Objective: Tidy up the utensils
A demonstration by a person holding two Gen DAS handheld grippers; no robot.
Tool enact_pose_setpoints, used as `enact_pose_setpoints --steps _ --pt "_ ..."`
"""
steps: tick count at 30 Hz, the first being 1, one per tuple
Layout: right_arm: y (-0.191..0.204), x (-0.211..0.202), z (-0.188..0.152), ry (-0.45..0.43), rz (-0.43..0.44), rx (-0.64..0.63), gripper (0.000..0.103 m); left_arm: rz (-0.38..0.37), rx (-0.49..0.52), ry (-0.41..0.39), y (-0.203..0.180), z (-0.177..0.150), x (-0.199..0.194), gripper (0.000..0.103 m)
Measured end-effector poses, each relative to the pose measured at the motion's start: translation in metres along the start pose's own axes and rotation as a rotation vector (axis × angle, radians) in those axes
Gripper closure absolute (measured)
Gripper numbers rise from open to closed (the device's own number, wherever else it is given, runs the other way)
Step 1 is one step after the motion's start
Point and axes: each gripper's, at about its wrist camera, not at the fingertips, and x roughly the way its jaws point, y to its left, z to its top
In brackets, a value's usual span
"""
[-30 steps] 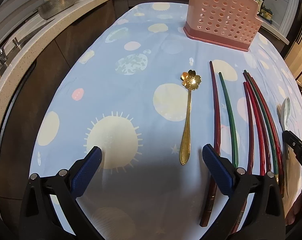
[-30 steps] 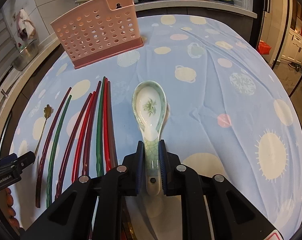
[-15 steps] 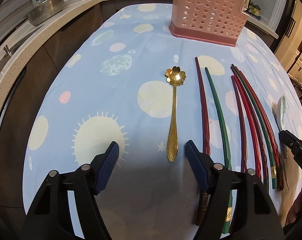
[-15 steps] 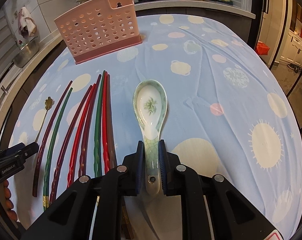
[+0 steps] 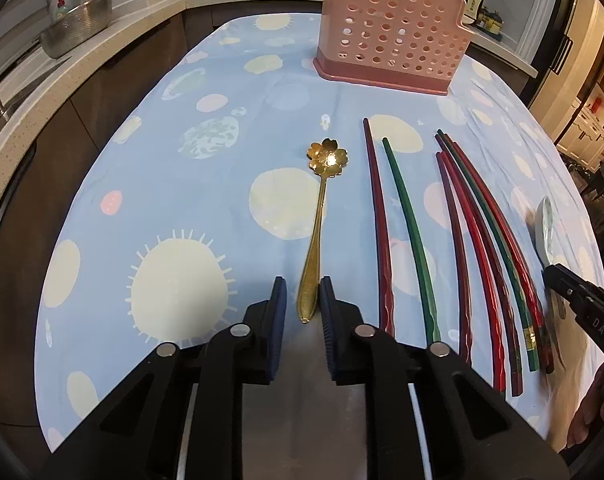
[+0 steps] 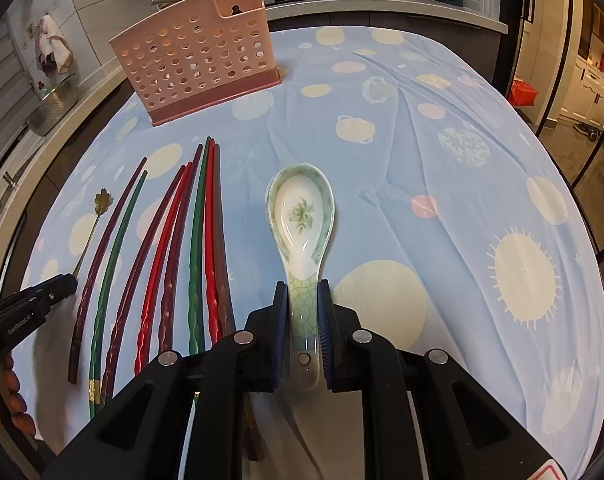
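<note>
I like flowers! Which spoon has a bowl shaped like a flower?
The thin gold spoon, lying left of the chopsticks. The ceramic spoon has a plain oval bowl.

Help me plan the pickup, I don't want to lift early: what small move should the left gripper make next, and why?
Probably finish the squeeze before lifting. The left gripper is closing with the gold spoon handle between its jaws, yet slim gaps show beside the handle. The right gripper is clamped on the ceramic spoon; the pink holder stands beyond.
</note>
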Motion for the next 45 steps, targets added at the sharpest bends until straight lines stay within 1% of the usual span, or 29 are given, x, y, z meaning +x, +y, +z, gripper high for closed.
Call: enact_pose_setpoints --steps 7,15,20,23,30,34,37,43,45 --pt "-0.002 -0.01 -0.005 -0.013 0.005 0.003 0.089 -0.041 -0.014 0.001 0.002 -0.001 -0.004 0.092" --pt "-0.008 -0.022 -0.011 -0.025 0.013 0.013 0.089 -0.046 -0.005 -0.033 -0.003 -0.004 -0.022 0.093" --pt "-0.011 -0.023 -0.017 -0.008 0.029 0.022 0.089 -0.048 0.002 -0.055 -0.006 -0.005 -0.033 0.093" --pt "-0.017 -0.023 -0.022 0.016 0.07 0.055 0.084 -0.04 0.005 -0.048 -0.007 -0.007 -0.031 0.093" --pt "-0.034 -0.042 -0.027 -0.006 0.127 0.131 0.083 -0.032 0.002 -0.027 -0.007 -0.016 -0.026 0.093" --pt "-0.033 -0.037 -0.03 0.018 0.122 0.119 0.084 -0.028 0.005 -0.022 -0.008 -0.018 -0.024 0.093" --pt "-0.032 -0.029 -0.037 0.046 0.126 0.122 0.086 -0.026 0.003 -0.017 -0.008 -0.019 -0.023 0.093" --pt "-0.026 -0.027 -0.042 0.053 0.143 0.107 0.087 -0.021 0.001 -0.004 -0.008 -0.023 -0.019 0.093" --pt "-0.021 -0.026 -0.044 0.049 0.127 0.084 0.087 -0.021 0.002 0.001 -0.008 -0.024 -0.017 0.093"
